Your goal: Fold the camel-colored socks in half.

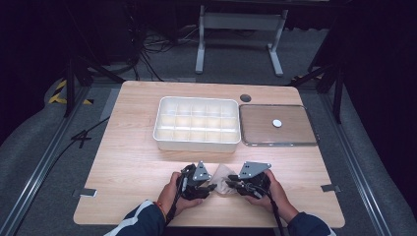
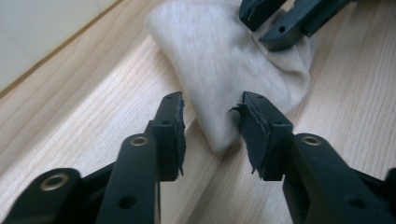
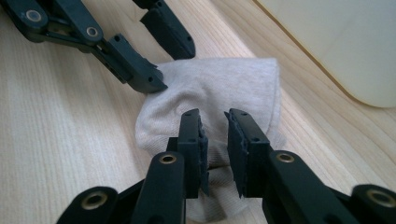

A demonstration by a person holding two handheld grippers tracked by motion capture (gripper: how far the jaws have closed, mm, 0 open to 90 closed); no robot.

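Observation:
A beige sock (image 1: 221, 178) lies flat on the wooden table near the front edge, between my two grippers. In the left gripper view the sock's (image 2: 224, 70) narrow end sits between the jaws of my left gripper (image 2: 211, 103), which stand apart with a gap beside the cloth. My right gripper (image 3: 213, 115) has its jaws close together over the other end of the sock (image 3: 224, 88), with ribbed cloth filling the narrow gap. Each hand's gripper also shows across the sock in the other's view: the right gripper (image 2: 273, 25) and the left gripper (image 3: 170, 65).
A white tray (image 1: 196, 142) divided into several compartments stands behind the sock at mid-table. To its right lies a shallow clear tray (image 1: 295, 142) with a small white disc (image 1: 277, 123) in it. A dark round grommet (image 1: 245, 98) sits near the far edge.

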